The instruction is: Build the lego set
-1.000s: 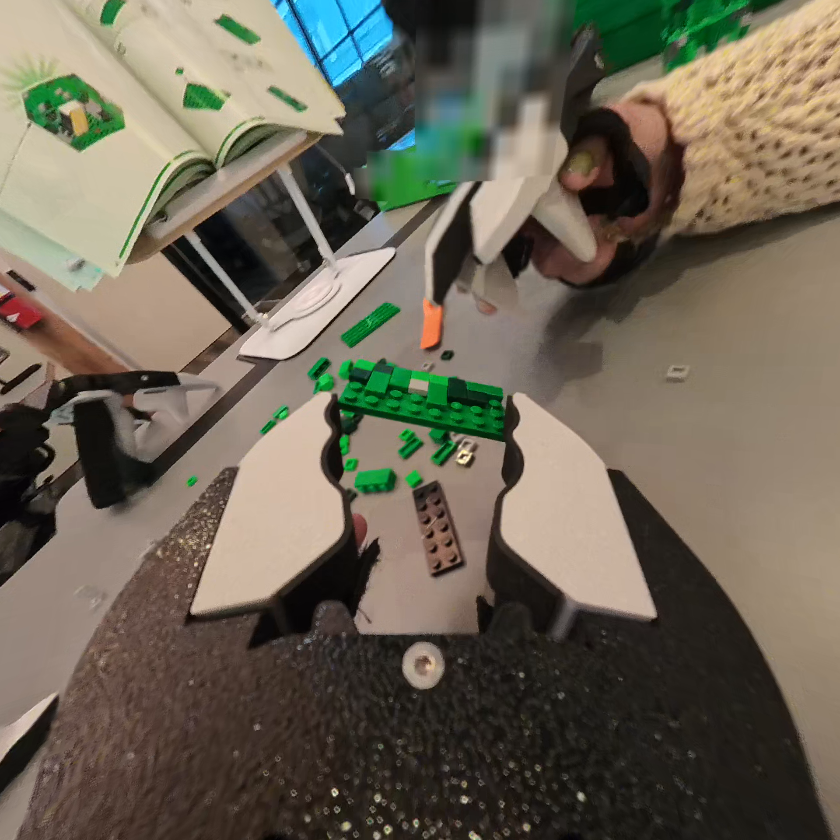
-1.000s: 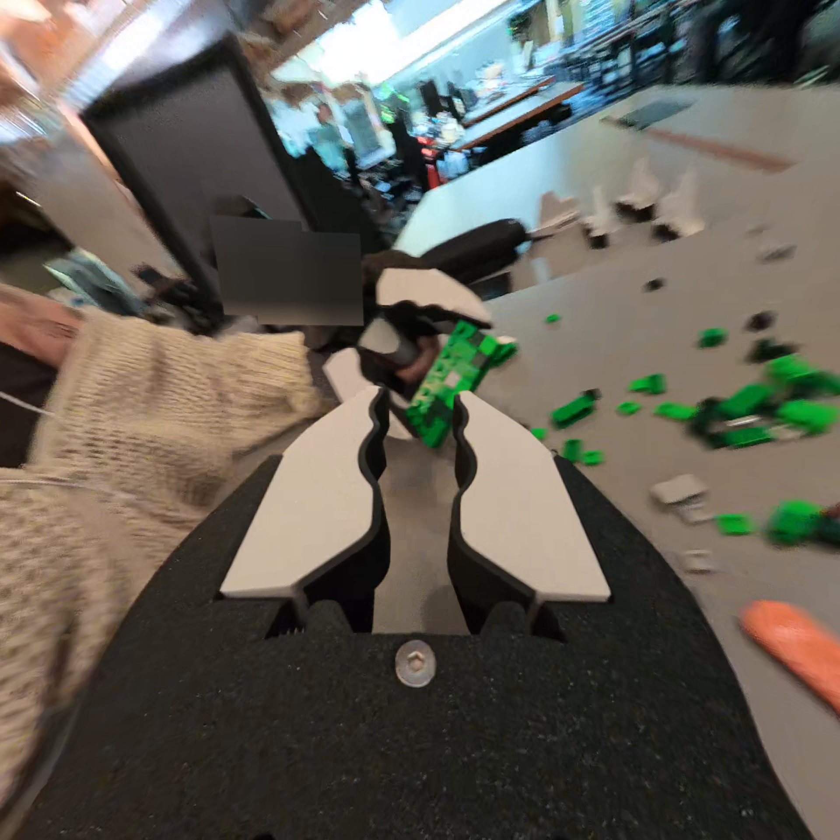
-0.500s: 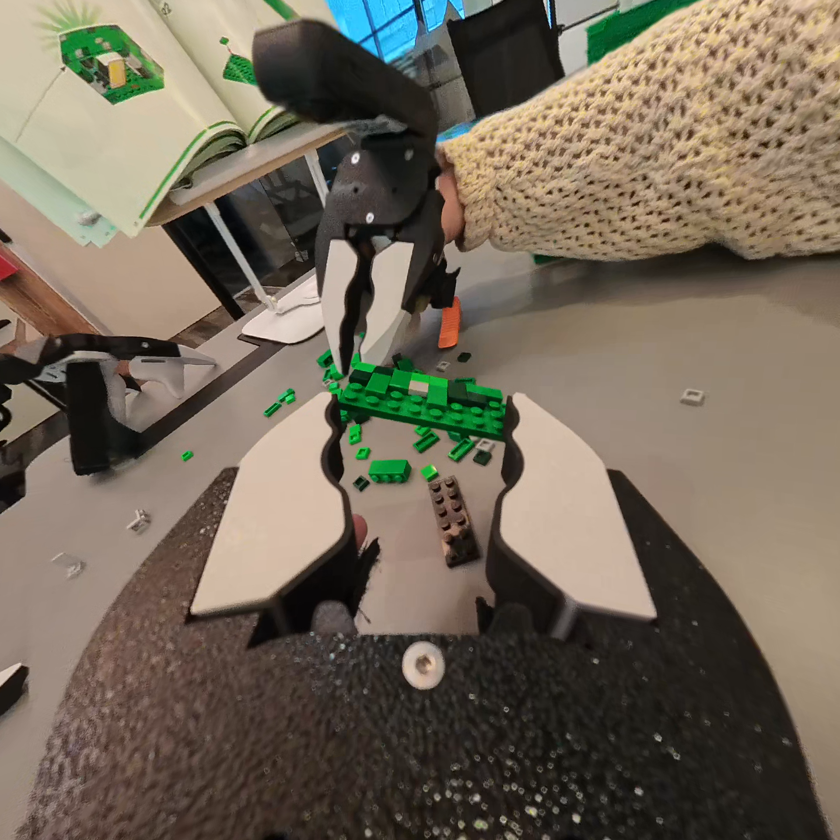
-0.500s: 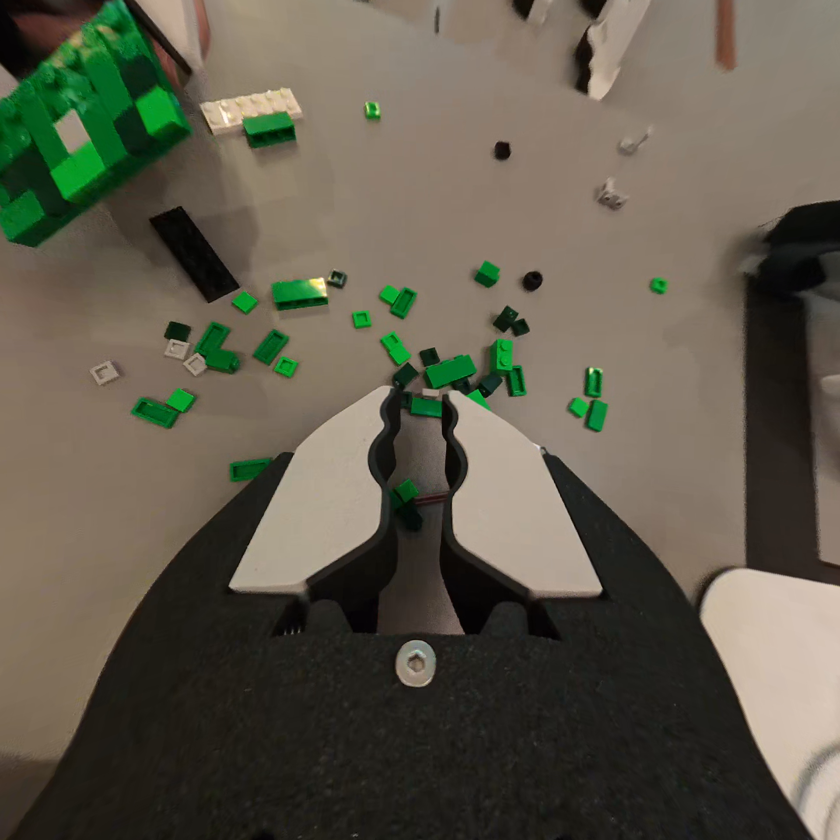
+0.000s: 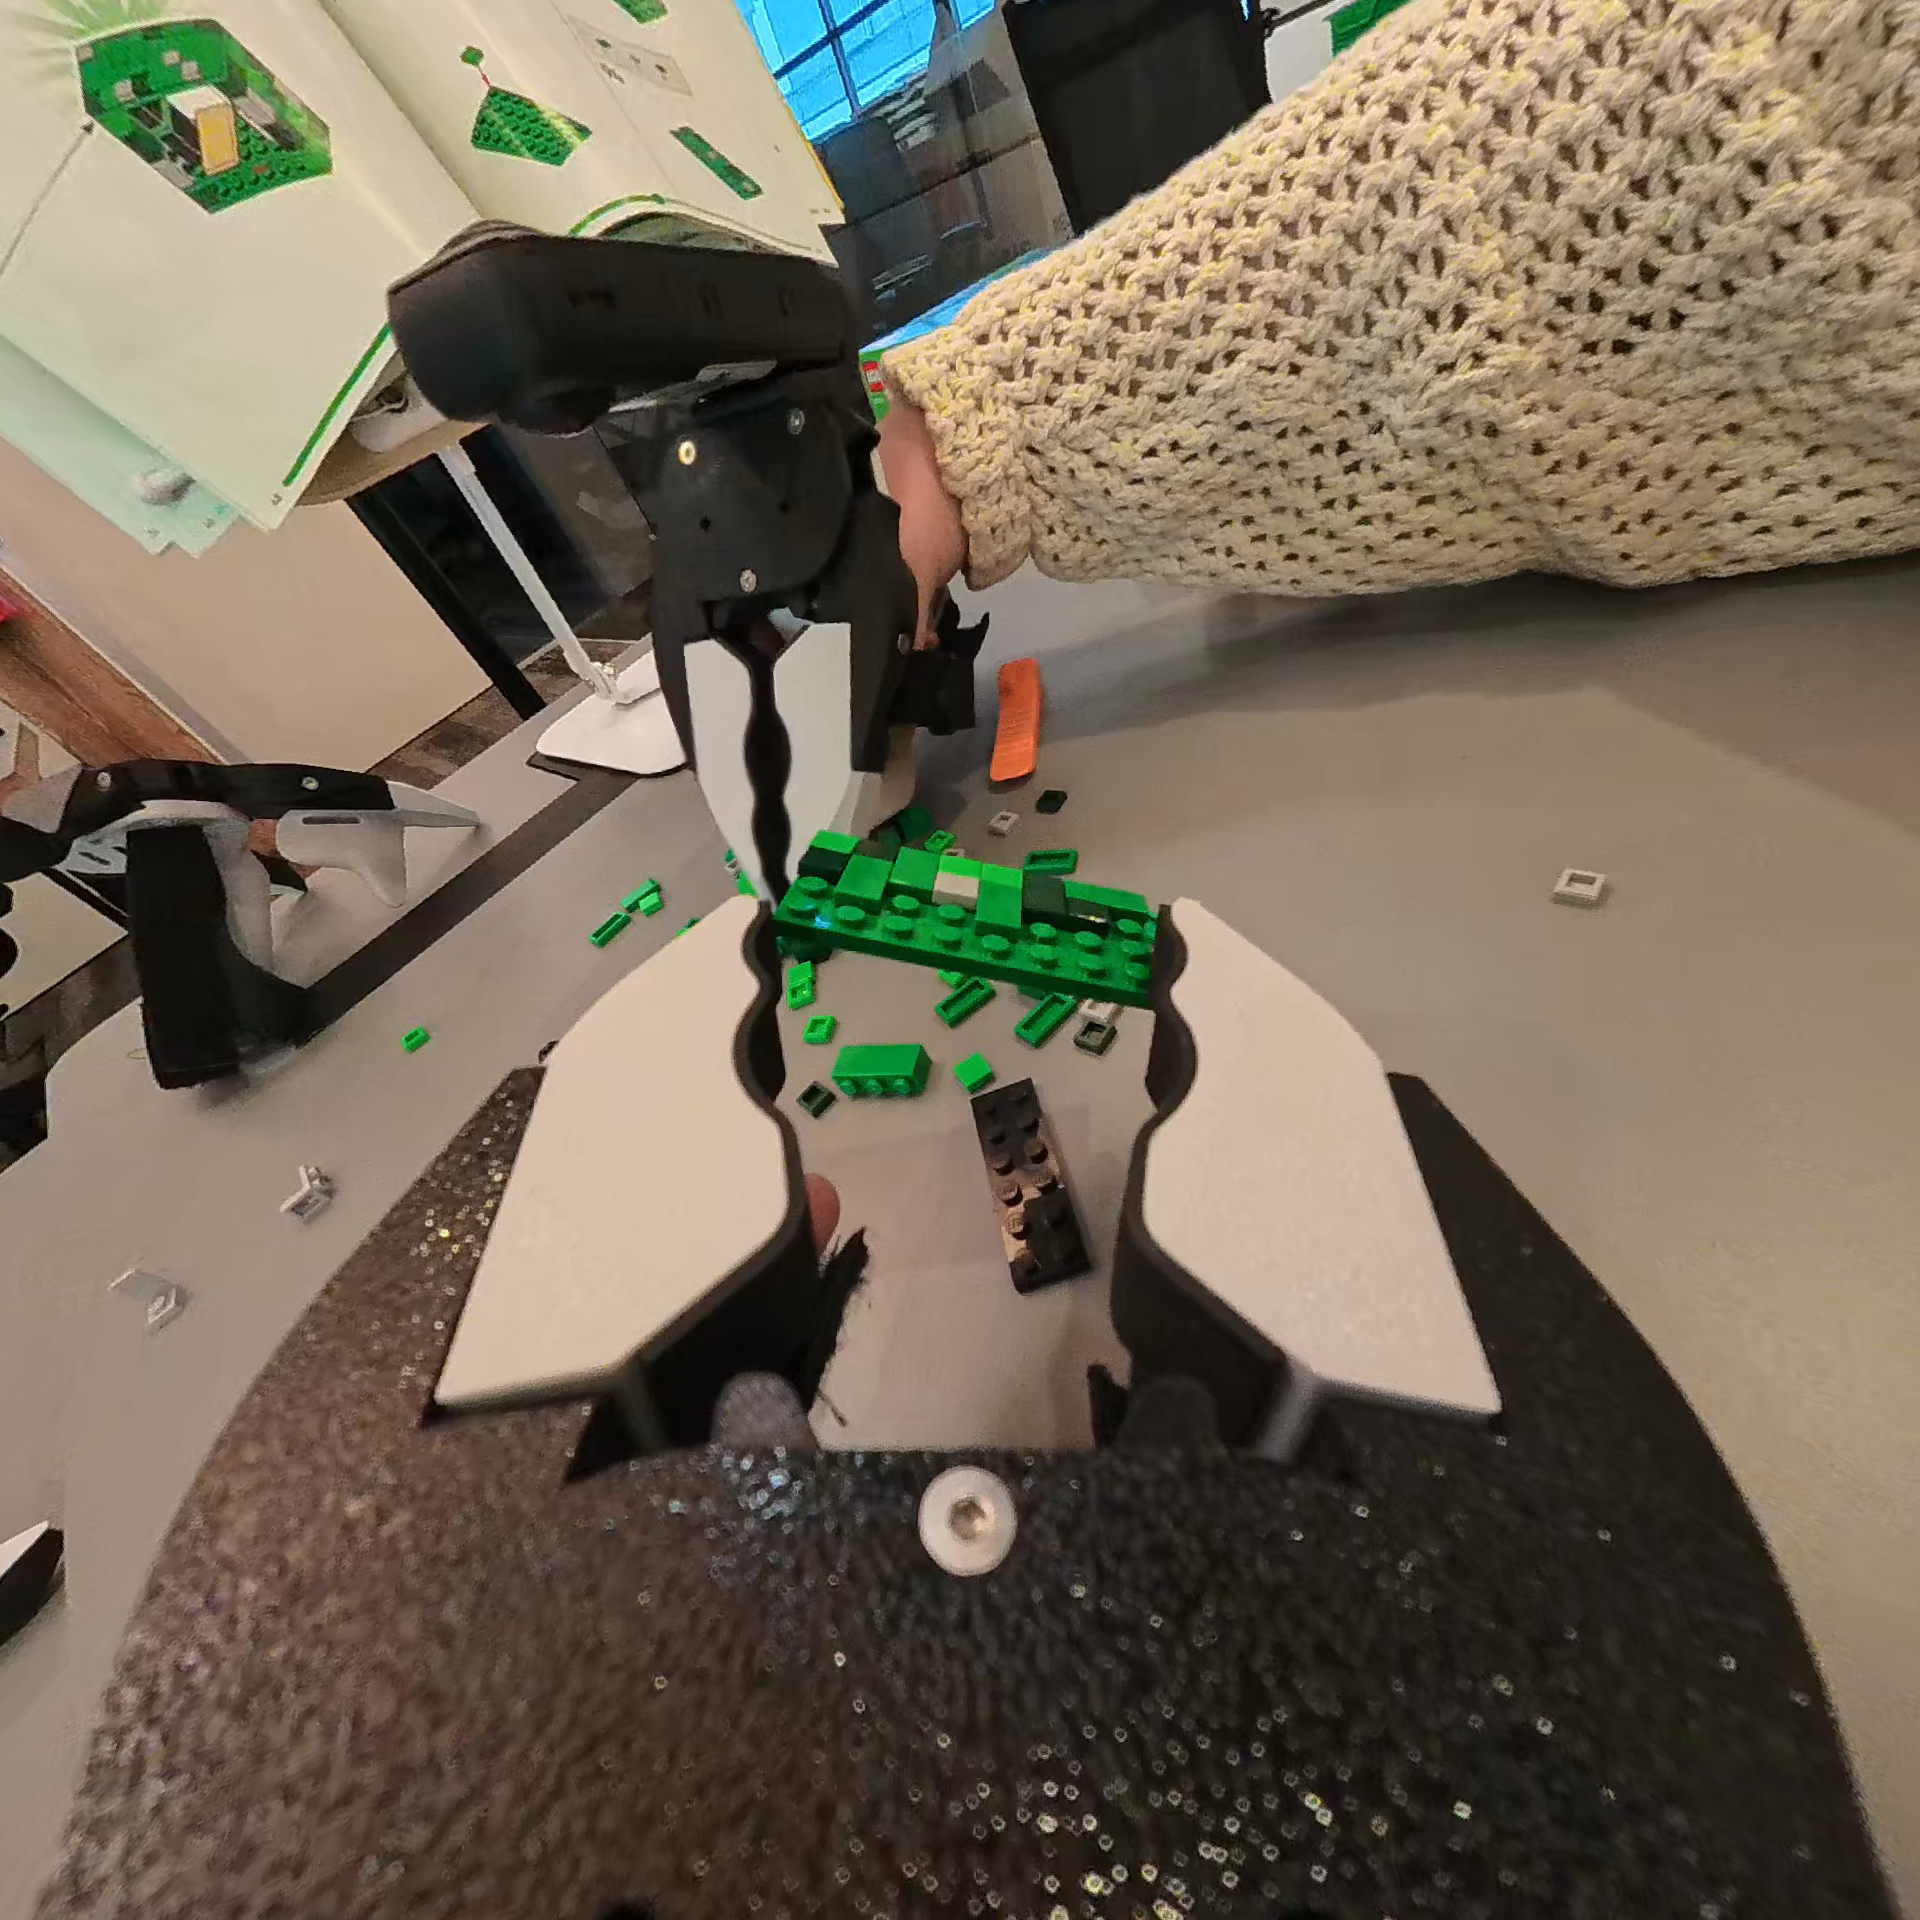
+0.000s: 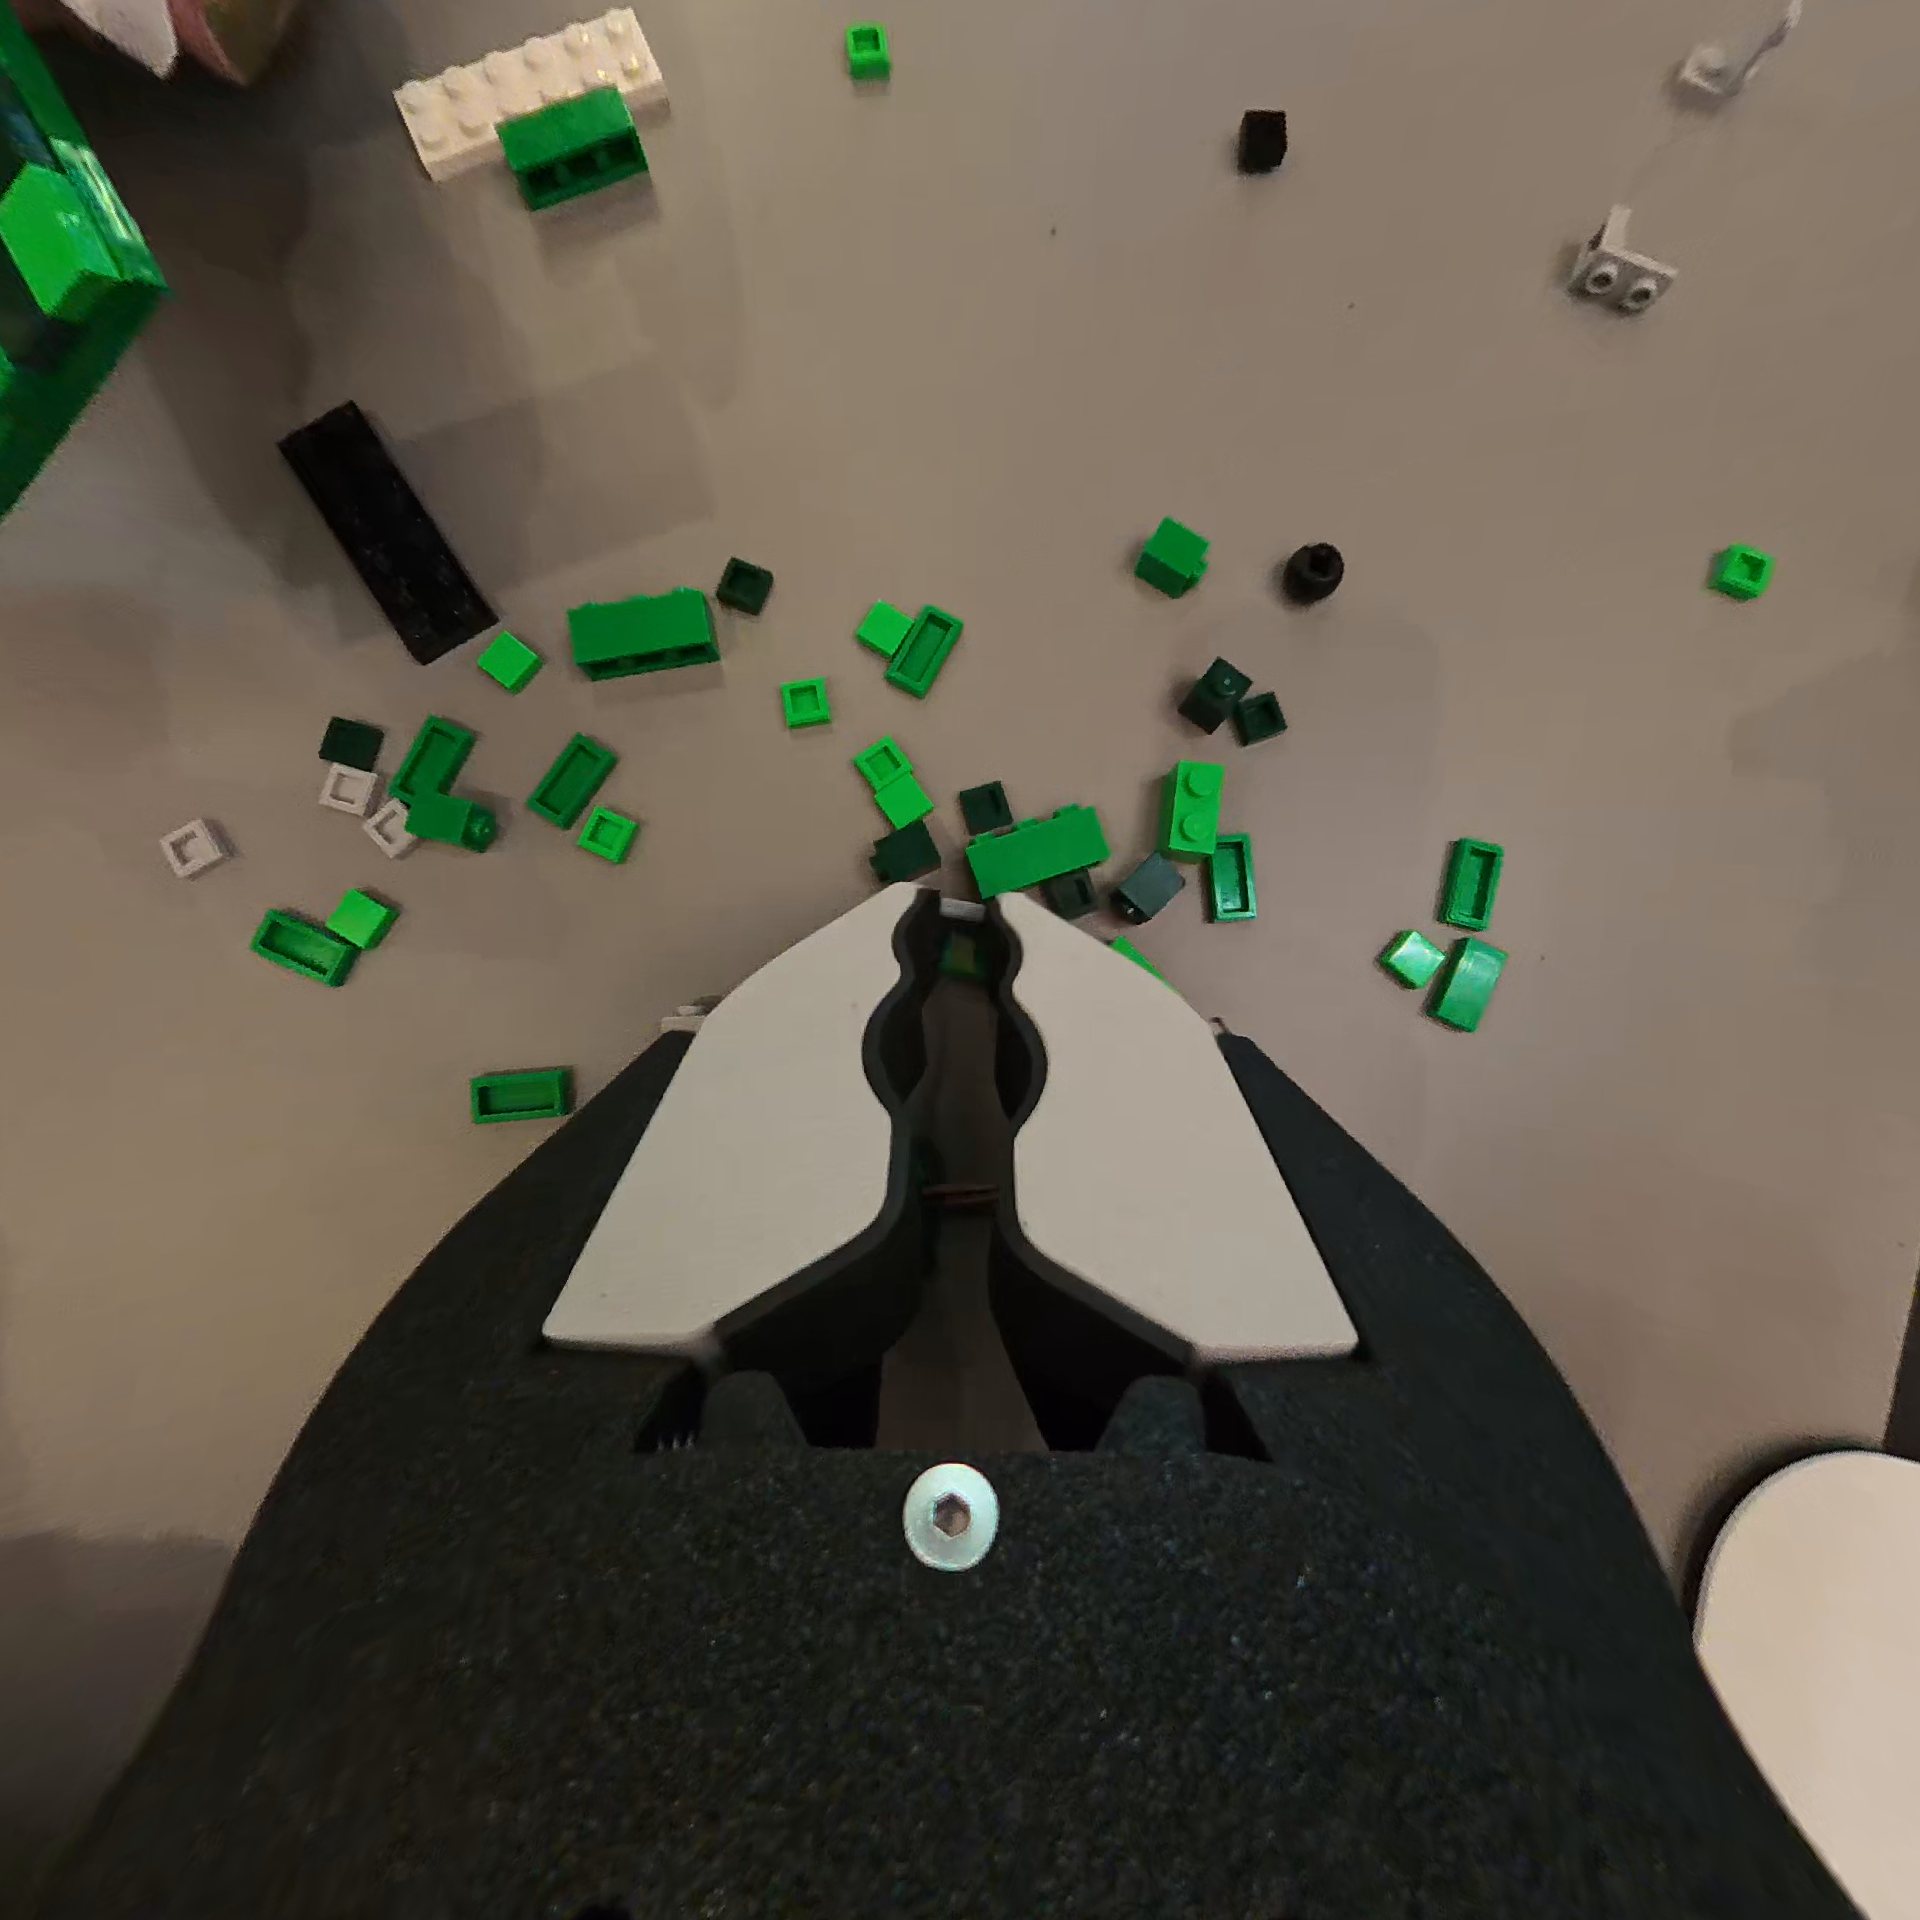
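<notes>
Gripping the green assembly (image 5: 966, 925) by its two short ends, the left gripper (image 5: 961, 940) holds it level just above the grey table (image 5: 1558, 1039), studs up, with the jaws spread wide to span its length. Held this way the top stays free for adding parts, which looks like the reason for the end-on grip. A row of green tiles and one pale grey tile already sits along its far edge.

The right gripper (image 6: 961, 914) points steeply down into the loose bricks, its fingers pinched nearly together on the table. A small pale piece (image 6: 961, 910) shows right at the tips and something dark green just behind it, but whether either is actually clamped cannot be told. In the left wrist view its tips come down at about 11 o'clock from the assembly, just beside its left end.

Around those tips lies the supply: a green brick (image 6: 1034, 852) at 1 o'clock, nearly touching; a second green brick (image 6: 642, 634) at 11 o'clock; a long black plate (image 6: 384, 530) further out at 10 o'clock; and a white plate (image 6: 530, 88) near the top edge. Scattering the parts flat keeps each one reachable from above.

An open instruction booklet (image 5: 260, 208) stands on a stand at 10 o'clock, and an orange tool (image 5: 1016, 717) lies beyond the assembly. My guess is a small-part pick is under way.
</notes>
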Demonstrator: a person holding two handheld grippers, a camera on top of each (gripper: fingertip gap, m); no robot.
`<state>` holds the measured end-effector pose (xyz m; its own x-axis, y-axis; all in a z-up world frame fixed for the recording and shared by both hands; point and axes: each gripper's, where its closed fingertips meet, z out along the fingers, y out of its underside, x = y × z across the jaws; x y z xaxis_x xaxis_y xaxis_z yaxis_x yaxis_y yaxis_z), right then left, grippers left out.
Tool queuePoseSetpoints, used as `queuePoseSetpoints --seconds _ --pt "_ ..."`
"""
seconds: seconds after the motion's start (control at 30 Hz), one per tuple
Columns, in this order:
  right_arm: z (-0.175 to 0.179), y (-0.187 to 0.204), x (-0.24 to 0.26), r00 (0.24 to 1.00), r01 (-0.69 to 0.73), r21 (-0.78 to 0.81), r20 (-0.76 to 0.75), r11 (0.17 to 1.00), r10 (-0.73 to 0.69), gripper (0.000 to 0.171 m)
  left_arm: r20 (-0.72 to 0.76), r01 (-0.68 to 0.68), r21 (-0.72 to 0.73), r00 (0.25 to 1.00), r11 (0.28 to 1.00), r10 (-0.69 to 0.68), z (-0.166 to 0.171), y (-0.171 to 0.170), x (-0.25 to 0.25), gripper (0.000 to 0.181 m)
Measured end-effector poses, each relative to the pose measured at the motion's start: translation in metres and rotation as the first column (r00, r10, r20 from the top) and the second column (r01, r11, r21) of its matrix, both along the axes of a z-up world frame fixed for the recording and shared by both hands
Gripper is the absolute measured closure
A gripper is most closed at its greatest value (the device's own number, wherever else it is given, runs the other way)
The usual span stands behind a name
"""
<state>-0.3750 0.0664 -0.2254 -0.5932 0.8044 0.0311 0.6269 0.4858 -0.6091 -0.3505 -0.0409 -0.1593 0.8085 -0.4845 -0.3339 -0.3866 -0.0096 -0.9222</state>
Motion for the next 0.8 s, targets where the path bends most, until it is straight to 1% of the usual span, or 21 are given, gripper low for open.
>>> queuePoseSetpoints --seconds 0.13,0.2,0.27,0.4,0.5,0.57,0.63,0.8 --pt "0.009 -0.004 0.012 0.999 -0.018 0.024 0.033 1.0 0.018 0.164 -0.006 0.0 -0.001 1.0 1.0 0.0 -0.001 0.0 0.0 0.113" --pt "0.018 -0.013 0.03 0.995 -0.023 0.025 0.098 0.999 0.021 0.164 -0.012 0.0 -0.001 1.0 1.0 0.0 -0.001 0.0 0.001 0.113" --pt "0.026 -0.025 0.057 0.98 -0.031 0.048 0.2 0.998 0.021 0.164 -0.018 0.002 0.002 1.0 1.0 -0.002 -0.001 0.0 0.001 0.113" --pt "0.024 -0.042 0.123 0.887 -0.012 0.171 0.456 0.985 -0.069 0.164 -0.042 0.008 0.001 0.999 1.0 -0.008 -0.004 -0.001 0.003 0.113" --pt "0.012 -0.047 0.164 0.799 -0.074 0.307 0.588 0.949 -0.128 0.164 -0.072 0.017 0.0 0.997 1.0 -0.017 -0.006 -0.001 0.006 0.113" --pt "0.007 -0.05 0.177 0.773 -0.11 0.361 0.617 0.926 -0.148 0.164 -0.082 0.026 -0.004 0.996 1.0 -0.026 -0.008 -0.002 0.009 0.113" --pt "0.004 -0.053 0.178 0.775 -0.133 0.392 0.613 0.91 -0.151 0.164 -0.092 0.036 -0.005 0.995 0.999 -0.036 -0.009 -0.003 0.011 0.113" --pt "-0.004 -0.061 0.181 0.76 -0.179 0.405 0.636 0.897 -0.135 0.164 -0.114 0.048 -0.015 0.992 0.999 -0.049 -0.012 -0.004 0.014 0.113"
